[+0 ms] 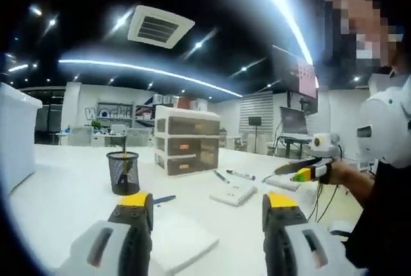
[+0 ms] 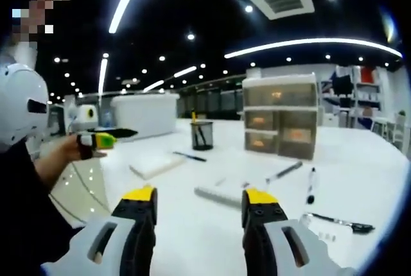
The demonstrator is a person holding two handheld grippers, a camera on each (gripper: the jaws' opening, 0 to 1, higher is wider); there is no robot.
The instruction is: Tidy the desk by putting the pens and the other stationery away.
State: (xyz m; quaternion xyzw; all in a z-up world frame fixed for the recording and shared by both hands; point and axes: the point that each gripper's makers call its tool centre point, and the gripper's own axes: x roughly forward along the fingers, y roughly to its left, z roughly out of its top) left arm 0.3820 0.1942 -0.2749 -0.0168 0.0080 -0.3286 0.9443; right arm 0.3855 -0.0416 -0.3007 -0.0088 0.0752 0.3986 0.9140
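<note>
Both your grippers (image 1: 207,215) (image 2: 200,210) hover wide open and empty; lower the right squarely over what looks like a pen (image 2: 284,172)

Counter (image 1: 77,192): white.
Mesh pen cup (image 1: 123,172): black.
Drawer unit (image 1: 187,140): white frame, translucent brown-grey drawers.
Left gripper (image 1: 209,215): grey, with yellow-tipped black fingers (image 1: 136,207).
Notepad (image 1: 234,194): white.
Markers (image 2: 311,186): black and white.
</note>
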